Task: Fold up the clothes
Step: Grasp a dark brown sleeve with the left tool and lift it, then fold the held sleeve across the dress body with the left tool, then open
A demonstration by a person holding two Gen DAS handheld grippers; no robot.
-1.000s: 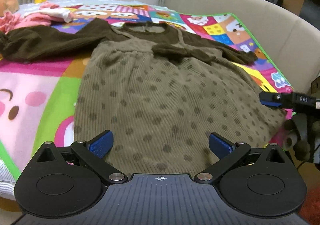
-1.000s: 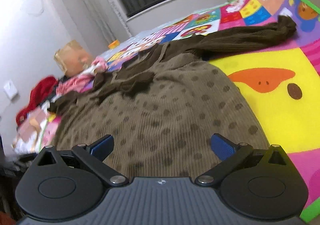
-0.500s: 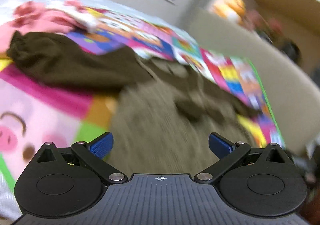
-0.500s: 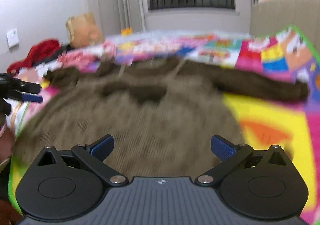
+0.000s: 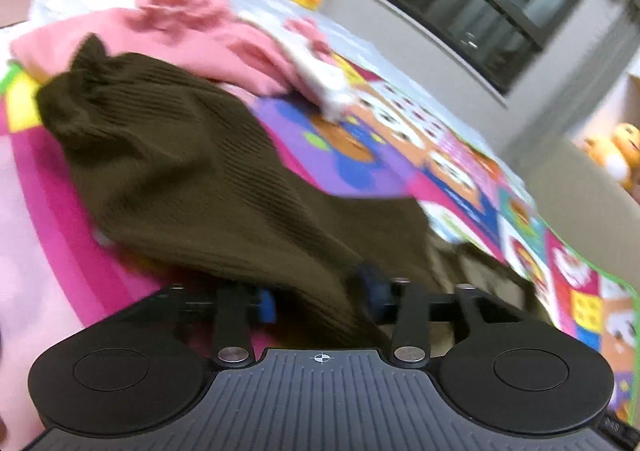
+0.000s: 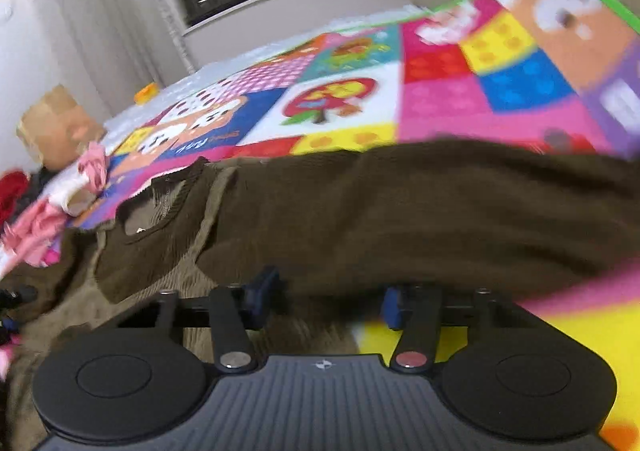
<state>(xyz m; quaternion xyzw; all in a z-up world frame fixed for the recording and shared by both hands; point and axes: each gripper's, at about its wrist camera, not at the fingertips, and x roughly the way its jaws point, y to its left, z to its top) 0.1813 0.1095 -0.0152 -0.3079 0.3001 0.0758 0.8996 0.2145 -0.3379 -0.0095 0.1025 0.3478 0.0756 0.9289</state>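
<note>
Bright patchwork play mat carries the brown dress spread flat. Left gripper and right gripper are closing over its sleeves, probably for folding inward; contact blurred.

Both wrist views look obliquely down from close above the patterned mat, sharing the brown garment and the window.

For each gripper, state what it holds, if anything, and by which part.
Both are closing on the brown dress: the left gripper around its left sleeve, the right gripper around its right sleeve. Firm grip cannot be confirmed.
</note>
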